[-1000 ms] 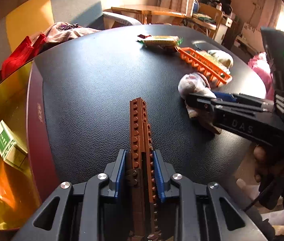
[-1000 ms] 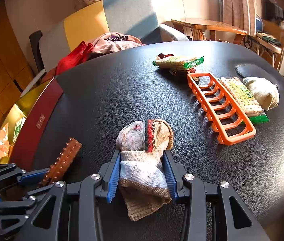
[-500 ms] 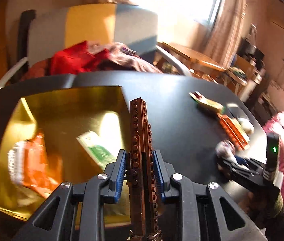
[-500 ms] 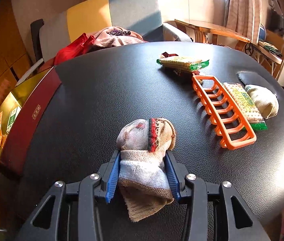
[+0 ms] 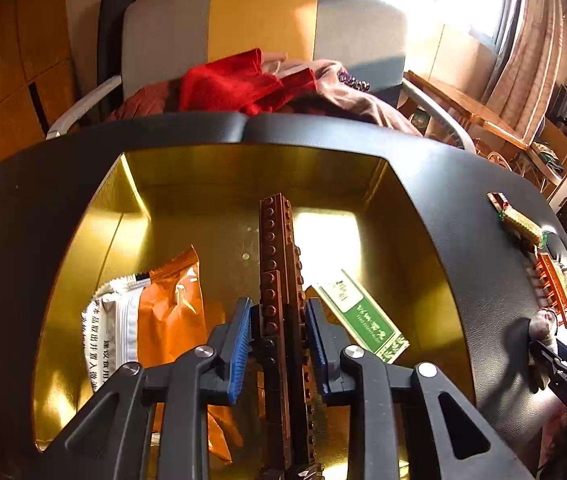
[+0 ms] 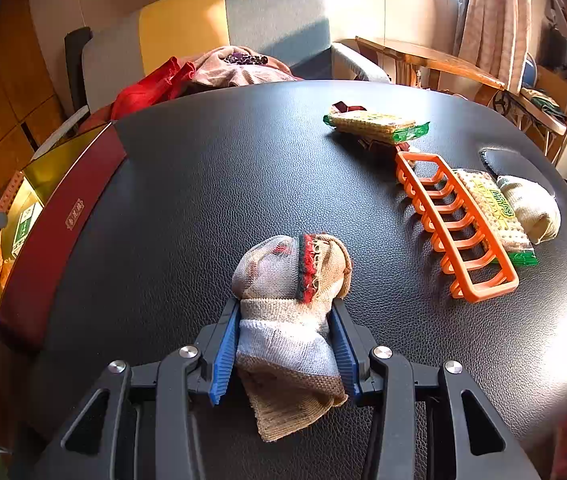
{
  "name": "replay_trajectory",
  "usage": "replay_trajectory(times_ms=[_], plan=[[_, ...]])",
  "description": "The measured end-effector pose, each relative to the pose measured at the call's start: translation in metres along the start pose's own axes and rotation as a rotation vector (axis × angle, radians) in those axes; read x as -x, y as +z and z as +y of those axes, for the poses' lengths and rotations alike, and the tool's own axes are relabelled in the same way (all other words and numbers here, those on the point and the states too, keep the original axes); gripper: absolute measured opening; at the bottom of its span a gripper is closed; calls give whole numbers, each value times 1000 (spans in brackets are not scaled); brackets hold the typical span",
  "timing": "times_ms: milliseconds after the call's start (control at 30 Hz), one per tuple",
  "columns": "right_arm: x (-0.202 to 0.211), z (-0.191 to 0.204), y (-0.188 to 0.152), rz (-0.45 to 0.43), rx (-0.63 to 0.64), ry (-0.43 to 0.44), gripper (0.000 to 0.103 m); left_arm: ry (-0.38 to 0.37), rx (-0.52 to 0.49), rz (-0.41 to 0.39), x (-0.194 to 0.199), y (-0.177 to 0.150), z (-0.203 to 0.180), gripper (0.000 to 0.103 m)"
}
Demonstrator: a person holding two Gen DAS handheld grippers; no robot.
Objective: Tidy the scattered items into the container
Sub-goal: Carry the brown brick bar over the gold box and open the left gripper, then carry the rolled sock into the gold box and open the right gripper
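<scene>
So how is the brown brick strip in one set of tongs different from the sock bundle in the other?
The brown brick strip is long, rigid and studded; the sock bundle is soft, lumpy and rolled. The strip is held above the open gold box, over the snack packets inside; the bundle sits low over the black table, away from the box. Both are clamped between blue pads, by the left tongs and the right tongs.

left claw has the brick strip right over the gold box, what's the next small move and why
Probably lower a little and open the left claw: the brown brick strip it holds hangs over the gold box, above a bare patch between the orange packet and green carton.
</scene>
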State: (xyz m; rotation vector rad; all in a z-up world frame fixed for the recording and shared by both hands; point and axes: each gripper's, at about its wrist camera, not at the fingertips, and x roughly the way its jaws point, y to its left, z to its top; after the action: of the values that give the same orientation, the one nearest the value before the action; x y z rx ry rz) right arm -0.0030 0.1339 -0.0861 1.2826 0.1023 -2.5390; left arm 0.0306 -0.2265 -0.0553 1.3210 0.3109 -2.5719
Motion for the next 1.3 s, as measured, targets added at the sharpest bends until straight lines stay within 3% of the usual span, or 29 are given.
replay_trajectory(times_ms=[267, 533, 700, 1000, 1300], plan=[[-1, 0, 1, 6, 1, -2, 46, 16, 14, 1, -3, -6, 3, 31], [-2, -1, 0, 3, -11, 5, 46, 1, 17, -120, 36, -9, -5, 35], [-1, -1, -3, -7, -7, 4, 46, -103, 3, -132, 55, -24, -28, 37], [8, -3, -12, -16, -9, -1, 41, -271, -156, -59, 62, -60, -103, 37], [23, -24, -28, -34, -59, -2, 40, -409, -295, 13, 51, -44, -189, 37]])
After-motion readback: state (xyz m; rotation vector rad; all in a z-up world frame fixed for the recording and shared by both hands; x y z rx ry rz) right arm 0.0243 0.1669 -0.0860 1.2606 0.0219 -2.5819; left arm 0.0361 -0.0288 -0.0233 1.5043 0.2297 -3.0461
